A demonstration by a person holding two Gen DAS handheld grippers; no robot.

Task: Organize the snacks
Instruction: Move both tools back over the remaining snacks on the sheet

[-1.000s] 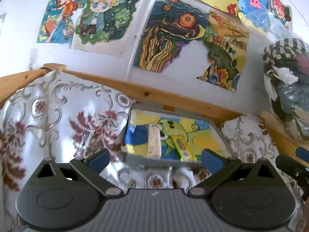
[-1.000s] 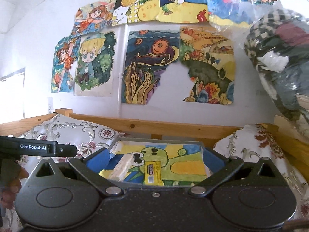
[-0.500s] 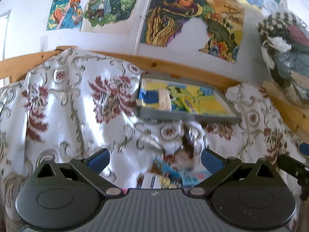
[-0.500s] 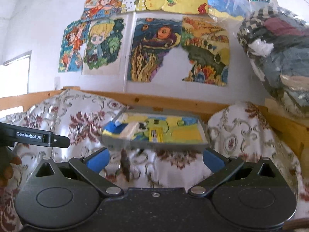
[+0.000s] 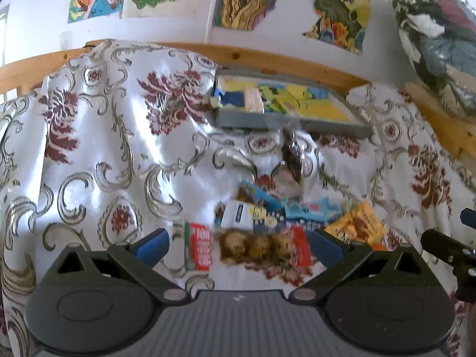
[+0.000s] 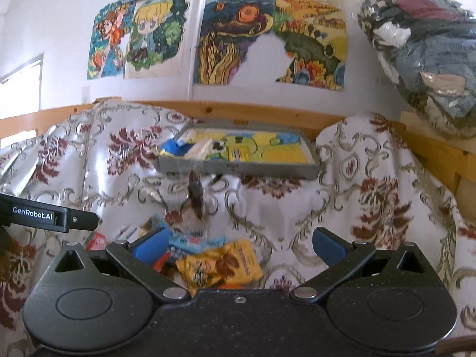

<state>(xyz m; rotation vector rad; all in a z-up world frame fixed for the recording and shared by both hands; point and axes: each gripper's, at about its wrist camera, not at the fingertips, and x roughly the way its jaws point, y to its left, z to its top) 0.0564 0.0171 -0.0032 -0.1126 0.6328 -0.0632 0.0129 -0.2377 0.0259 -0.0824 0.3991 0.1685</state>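
Change: both cameras now look lower than a second ago, so a pile of snacks on the cloth has come into sight near the grippers; the tray sits farther up the pictures.
Left gripper: fingers wide apart, holding nothing, hovering over the near packets.
Right gripper: fingers likewise spread and empty.
Near snacks: a red packet, a cookie pack, a yellow-orange bag and a blue wrapper lie jumbled together on the floral cloth.
Middle: a dark wrapper lies alone between the pile and the tray.
Far: the grey tray holds a pale bar and a yellow packet.
Wall: drawings hang behind.
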